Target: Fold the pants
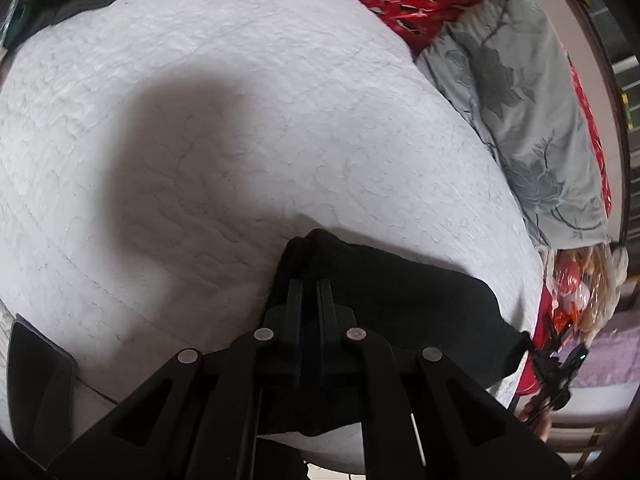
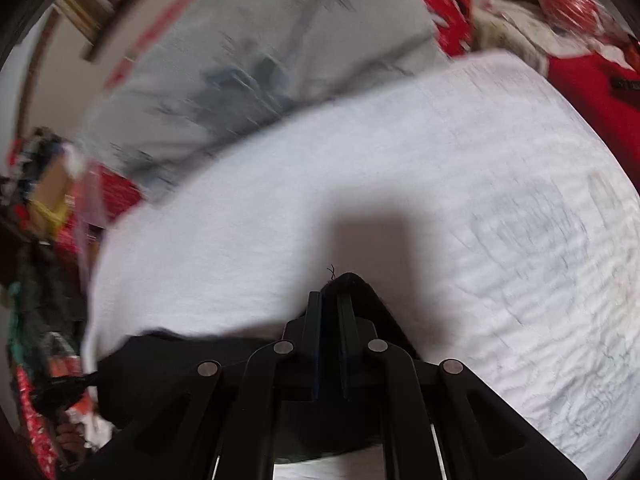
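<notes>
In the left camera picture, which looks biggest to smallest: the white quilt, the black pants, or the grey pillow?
1. Quilt, by far.
2 and 3. Pillow and pants look alike; the pants sit nearer and are partly hidden, so no ranking.

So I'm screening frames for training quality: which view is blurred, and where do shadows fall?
Left wrist view: mostly sharp, quilt stitching readable, with a broad soft shadow ahead of the left gripper, shut on the black pants. Right wrist view: motion-smeared, the grey pillow streaked, a shadow ahead of the right gripper. Both show fisheye bending.
</notes>
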Tool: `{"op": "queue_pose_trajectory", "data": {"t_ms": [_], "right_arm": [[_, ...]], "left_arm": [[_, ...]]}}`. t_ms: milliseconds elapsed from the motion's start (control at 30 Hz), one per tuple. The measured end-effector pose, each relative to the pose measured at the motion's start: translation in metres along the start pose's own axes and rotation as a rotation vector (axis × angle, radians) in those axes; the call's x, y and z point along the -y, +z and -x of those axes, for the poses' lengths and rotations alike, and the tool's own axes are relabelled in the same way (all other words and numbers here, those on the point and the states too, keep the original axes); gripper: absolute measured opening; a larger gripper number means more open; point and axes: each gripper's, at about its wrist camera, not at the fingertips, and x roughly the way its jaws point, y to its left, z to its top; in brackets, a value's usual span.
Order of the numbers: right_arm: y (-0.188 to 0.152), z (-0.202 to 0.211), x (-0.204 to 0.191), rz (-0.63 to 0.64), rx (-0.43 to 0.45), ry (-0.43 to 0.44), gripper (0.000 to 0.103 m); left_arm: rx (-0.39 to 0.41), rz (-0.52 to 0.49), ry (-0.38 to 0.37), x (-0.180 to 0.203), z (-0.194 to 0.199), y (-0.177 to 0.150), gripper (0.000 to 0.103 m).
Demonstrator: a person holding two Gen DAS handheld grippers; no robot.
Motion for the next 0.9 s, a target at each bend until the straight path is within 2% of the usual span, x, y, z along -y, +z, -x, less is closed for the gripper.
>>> {"op": "queue_pose_trajectory", "data": {"t_ms": [67,133,233,333,433,467,533,567,667,800,900], "right_arm": [[-0.006,-0.008,0.008,0.001,-0.014,-0.078,0.008],[-0.008,-0.008,0.015,-0.018,-0.012,-0.080,0.017],[-0.011,0.013,0.022,-0.059,0.047,-0.014,0.018],[-0.019,0.038,0.027,-0.066,0.074,0.047,0.026],[-0.031,0.053,0.029,-0.076,0.055,0.098,0.029],[-0.037,0.055,0.030,-0.082,0.045,0.116,0.030],[-0.050,0.054,0.031,-0.096,0.024,0.143,0.032],[-0.057,0.052,0.033,-0.109,0.013,0.154,0.032],[-0.073,0.044,0.038,-0.159,-0.018,0.169,0.032],[-0.086,0.034,0.053,-0.248,-0.040,0.185,0.032],[-0.093,0.034,0.067,-0.314,-0.033,0.210,0.034]], "left_arm": [[-0.006,-0.004,0.026,0.002,-0.001,0.000,0.005],[-0.012,-0.005,0.032,0.005,0.001,0.000,0.005],[0.005,-0.003,0.003,0.006,0.015,-0.005,0.006],[0.026,0.004,-0.043,0.008,0.037,-0.018,0.007],[0.013,-0.014,-0.115,0.025,0.047,-0.040,0.025],[0.008,-0.030,-0.125,0.035,0.046,-0.047,0.038],[-0.007,-0.075,-0.153,0.057,0.041,-0.067,0.053],[-0.027,-0.095,-0.172,0.068,0.035,-0.077,0.056],[-0.136,-0.123,-0.239,0.101,0.003,-0.102,0.056],[-0.259,-0.107,-0.252,0.132,-0.036,-0.129,0.056],[-0.292,-0.110,-0.252,0.152,-0.051,-0.142,0.056]]}}
